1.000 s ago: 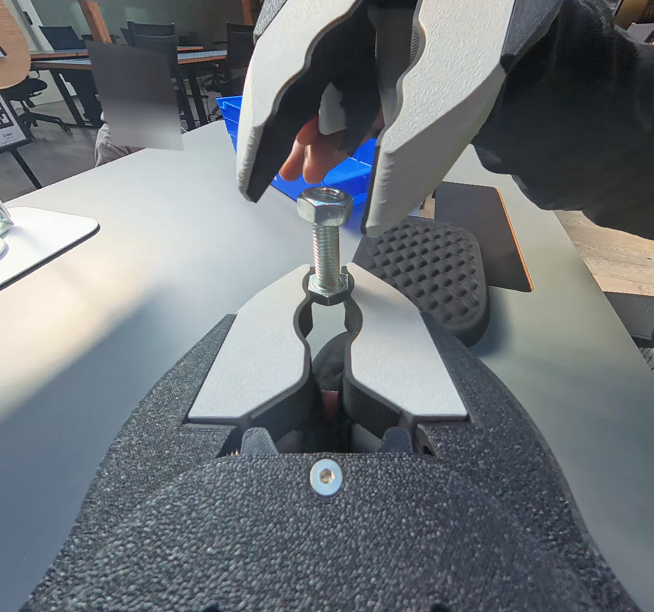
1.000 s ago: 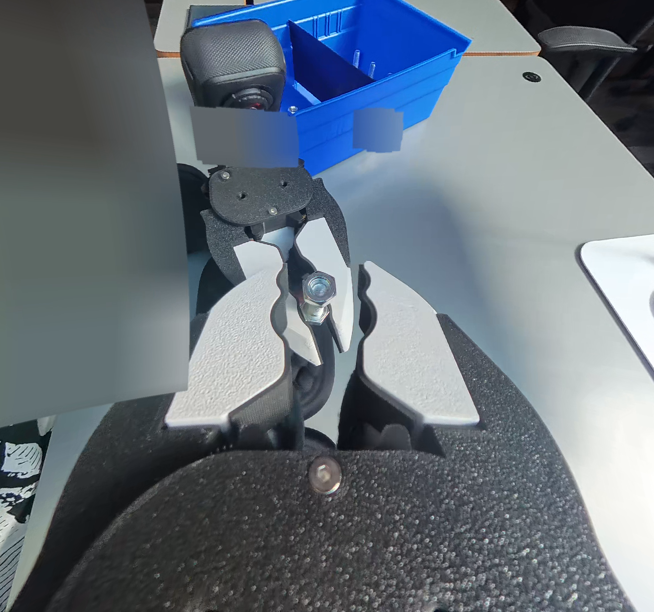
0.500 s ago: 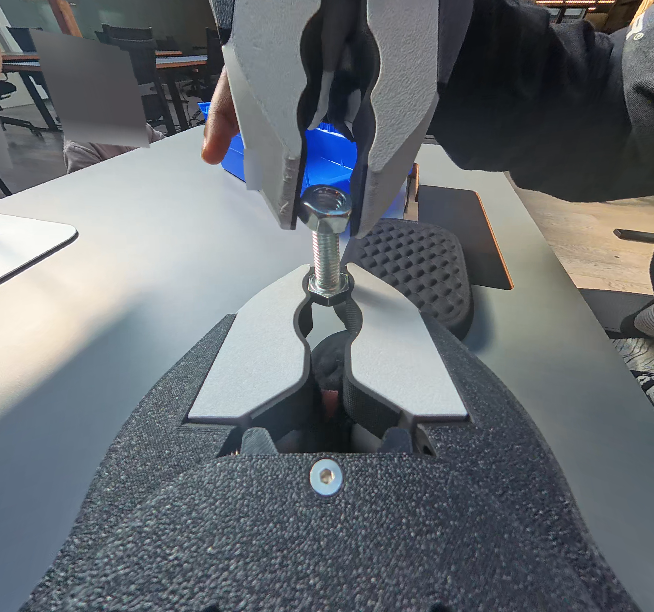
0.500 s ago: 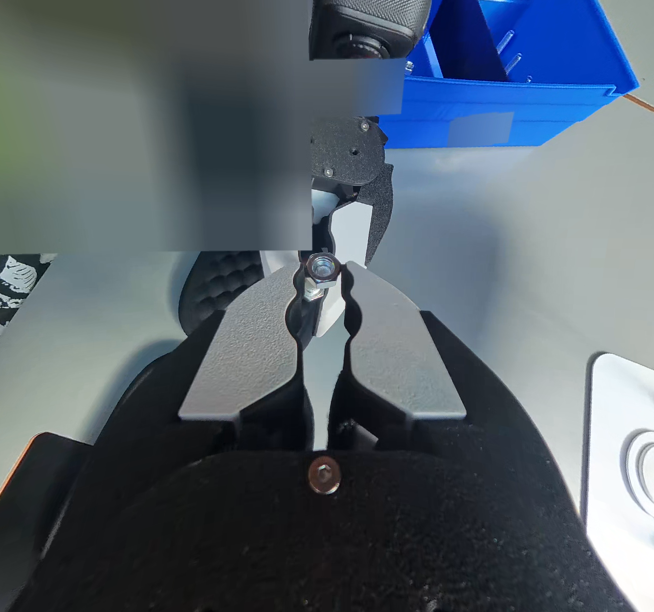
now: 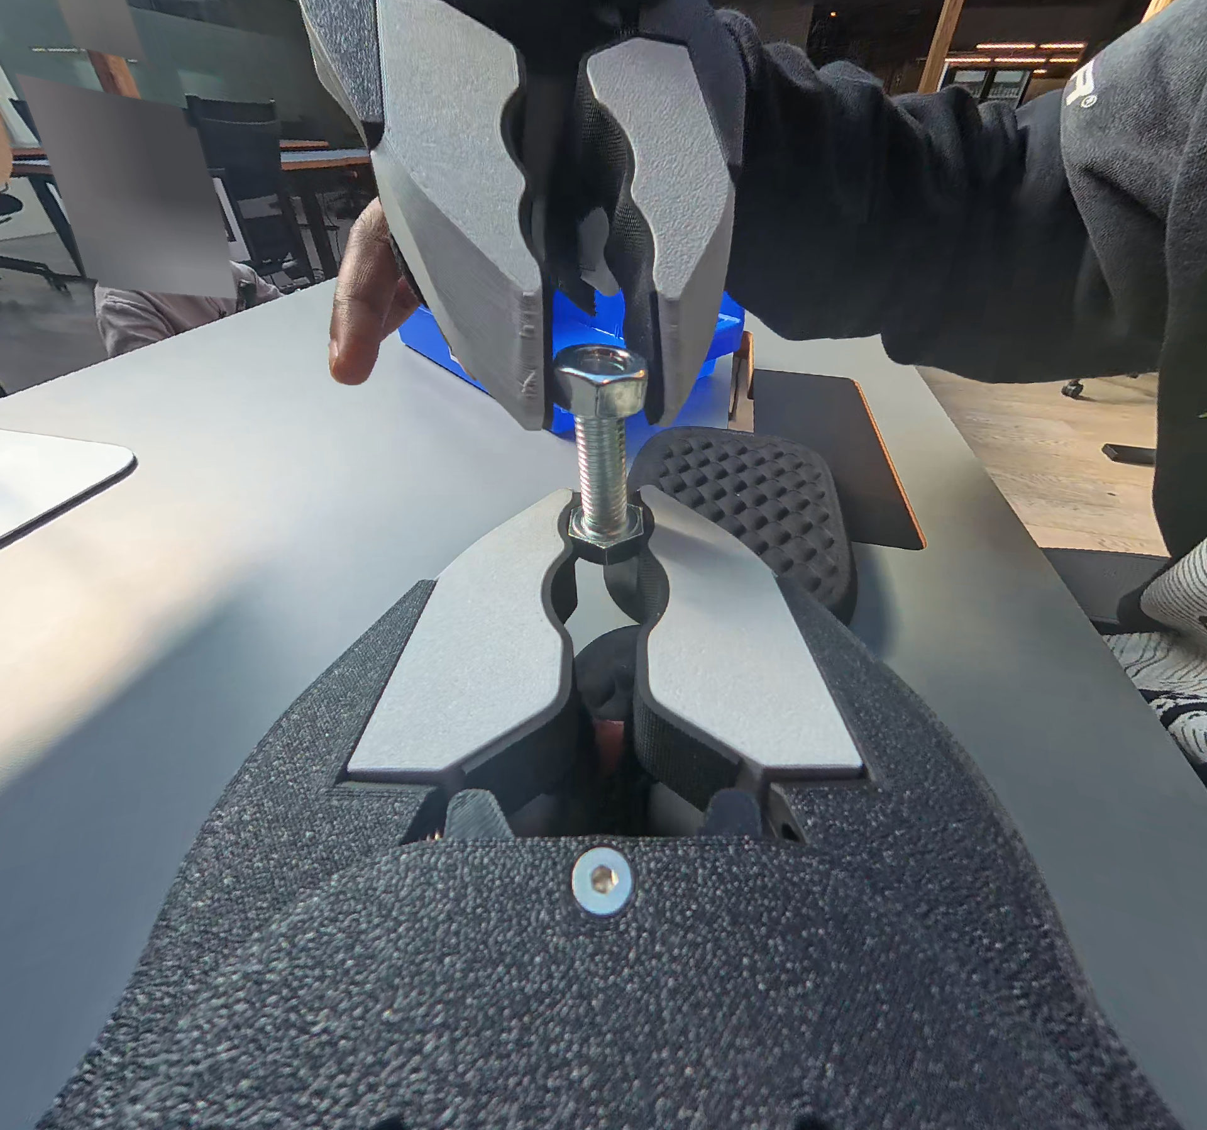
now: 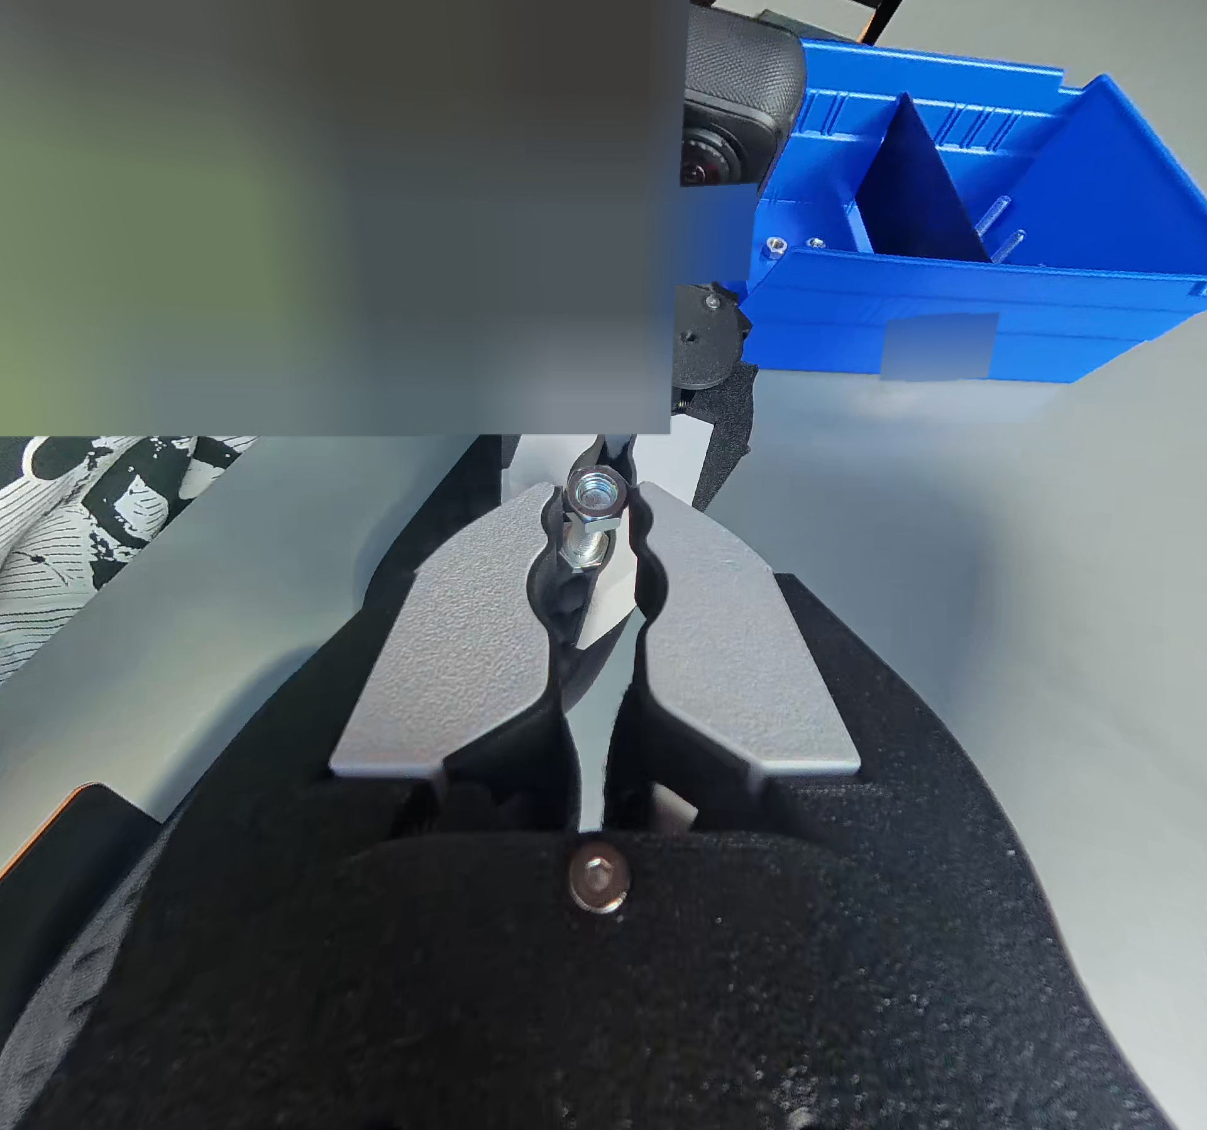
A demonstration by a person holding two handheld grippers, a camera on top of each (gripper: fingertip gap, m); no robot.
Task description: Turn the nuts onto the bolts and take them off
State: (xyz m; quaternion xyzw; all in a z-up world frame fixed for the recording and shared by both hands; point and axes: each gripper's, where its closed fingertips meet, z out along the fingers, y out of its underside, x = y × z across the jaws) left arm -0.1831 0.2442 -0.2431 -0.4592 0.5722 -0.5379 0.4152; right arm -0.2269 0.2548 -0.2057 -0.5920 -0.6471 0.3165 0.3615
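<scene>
Left gripper (image 5: 604,527): its two grey fingers are clenched on the hexagonal head at the lower end of the bolt (image 5: 602,470), holding it above the grey table (image 5: 274,484). The bolt stands upright, its threaded long axis vertical and its free end pointing up. A nut (image 5: 599,388) sits on that upper end, seen in the right wrist view as an open threaded ring (image 6: 595,499) facing the camera. Right gripper (image 6: 591,510): it reaches down from above, its fingertips clamped against opposite sides of the nut; in the left wrist view its grey fingers (image 5: 457,210) hang over the bolt, tips down. A hand (image 5: 366,301) and a dark sleeve (image 5: 914,216) carry it. Far right of the bolt, a divided blue bin (image 6: 980,288) stands on the table, with small metal parts in its compartments. A black dimpled pad (image 5: 757,510) lies just right of the bolt.
</scene>
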